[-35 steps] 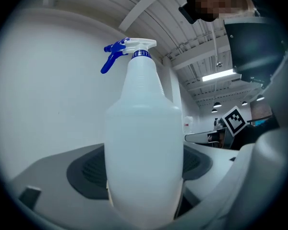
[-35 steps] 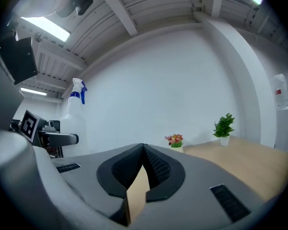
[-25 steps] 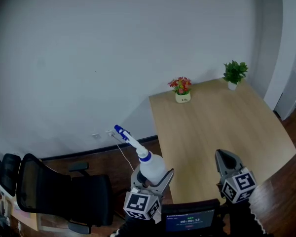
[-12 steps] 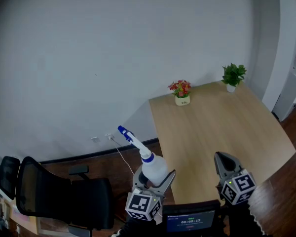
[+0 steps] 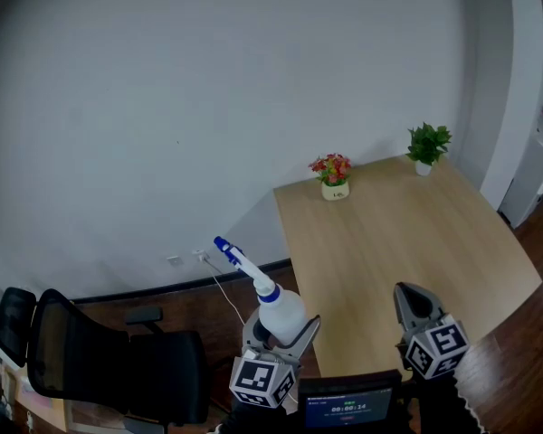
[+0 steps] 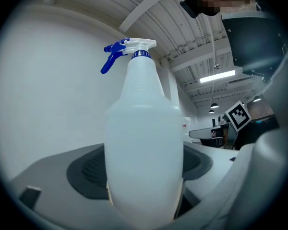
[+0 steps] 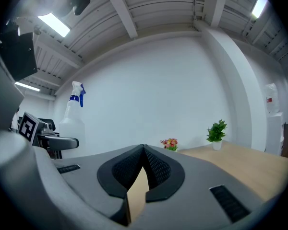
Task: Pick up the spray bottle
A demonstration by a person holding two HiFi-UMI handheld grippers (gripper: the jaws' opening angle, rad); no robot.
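Head view: the left gripper (image 5: 279,331) clamps the white body of a spray bottle (image 5: 278,307). The bottle is held in the air just off the left edge of a wooden table (image 5: 407,242). It tilts so that its blue nozzle points up and left toward a white wall (image 5: 208,89). The right gripper (image 5: 414,302) hovers over the table's near edge. A small flower pot (image 5: 332,174) and a green plant (image 5: 428,144) stand at the table's far side. A black office chair (image 5: 90,364) sits at lower left.

Left gripper view: the bottle fills the centre, with both jaws pressed against its sides.

Right gripper view: the jaws are closed tip to tip with nothing between them. The bottle shows at the left.
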